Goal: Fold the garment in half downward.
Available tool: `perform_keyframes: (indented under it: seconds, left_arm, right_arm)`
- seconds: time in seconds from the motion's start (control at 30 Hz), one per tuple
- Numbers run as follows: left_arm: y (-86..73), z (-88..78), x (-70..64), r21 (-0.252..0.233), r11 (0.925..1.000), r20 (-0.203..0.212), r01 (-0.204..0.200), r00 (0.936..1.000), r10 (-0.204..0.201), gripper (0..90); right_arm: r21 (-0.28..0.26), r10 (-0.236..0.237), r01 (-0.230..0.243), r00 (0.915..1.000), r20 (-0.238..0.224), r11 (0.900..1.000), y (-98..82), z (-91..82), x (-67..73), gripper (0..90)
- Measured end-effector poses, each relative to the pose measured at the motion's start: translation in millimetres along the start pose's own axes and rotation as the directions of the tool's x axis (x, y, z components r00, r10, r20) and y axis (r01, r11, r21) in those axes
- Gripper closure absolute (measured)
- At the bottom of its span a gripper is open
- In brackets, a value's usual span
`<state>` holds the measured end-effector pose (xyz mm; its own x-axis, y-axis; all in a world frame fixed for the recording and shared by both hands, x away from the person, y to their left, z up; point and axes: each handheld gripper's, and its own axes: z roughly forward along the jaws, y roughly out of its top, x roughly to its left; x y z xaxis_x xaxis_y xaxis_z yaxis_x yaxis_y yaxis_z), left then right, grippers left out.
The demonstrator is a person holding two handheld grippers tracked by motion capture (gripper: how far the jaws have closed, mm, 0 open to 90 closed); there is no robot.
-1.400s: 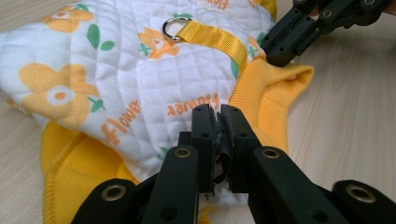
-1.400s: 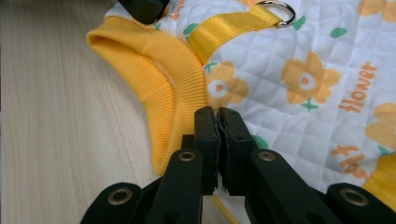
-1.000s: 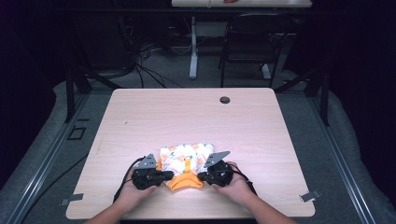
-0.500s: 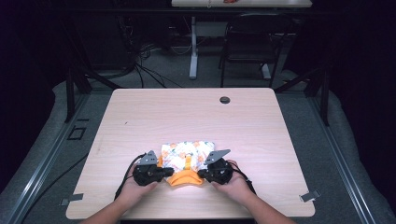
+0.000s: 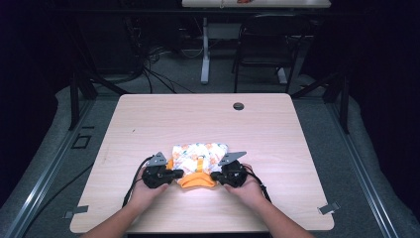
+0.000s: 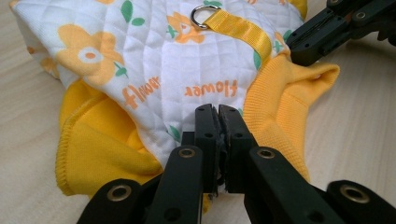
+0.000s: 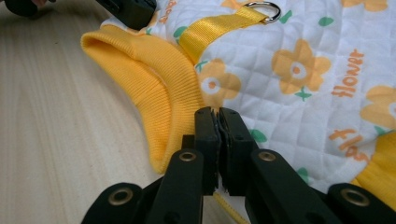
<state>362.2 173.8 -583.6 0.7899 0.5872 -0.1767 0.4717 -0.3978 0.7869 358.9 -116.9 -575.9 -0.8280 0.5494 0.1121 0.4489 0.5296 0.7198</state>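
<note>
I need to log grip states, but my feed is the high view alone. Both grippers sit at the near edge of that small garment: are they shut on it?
Observer: Left gripper is pressed shut, with the garment's quilted edge at its tips; I can't tell if fabric is pinched.
Operator: And the right?
Observer: Right gripper is shut too, at the seam where the yellow ribbed collar meets the quilting.
Operator: Any hardware on it?
Observer: A metal D-ring on a yellow strap.
Operator: Any print?
Observer: Orange flowers and the word "flower".
</note>
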Motion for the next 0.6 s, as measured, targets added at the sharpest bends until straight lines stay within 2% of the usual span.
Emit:
perform_keyframes:
  seconds: [0.13,0.3,0.37,0.4,0.6]
  left_arm:
    - [0.4,3.3,8.3,-0.028,0.9988,0.001,0.042,0.9991,-0.042,88.2]
    - [7.4,7.3,16.7,-0.019,0.9992,-0.023,0.036,0.9991,-0.037,89.0]
    - [8.9,9.6,20.0,-0.023,0.9984,-0.022,0.052,0.9984,-0.053,89.1]
    - [10.2,10.2,21.7,-0.019,0.9990,-0.028,0.040,0.9988,-0.040,89.3]
    - [13.0,15.1,26.5,-0.034,0.9975,-0.039,0.062,0.9972,-0.063,89.7]
  right_arm:
    - [-0.007,0.014,-0.014,0.9997,0.019,1.000,4.4,3.6,-6.5,86.8]
    - [-0.006,0.021,-0.021,0.9991,0.036,1.000,9.2,8.0,-14.0,86.8]
    - [-0.010,0.031,-0.030,0.9986,0.043,0.999,11.0,9.8,-16.5,86.9]
    - [-0.018,0.031,-0.030,0.9984,0.047,0.999,11.5,10.8,-18.2,86.8]
    - [-0.020,0.055,-0.053,0.9968,0.058,0.998,14.7,13.7,-26.3,86.9]
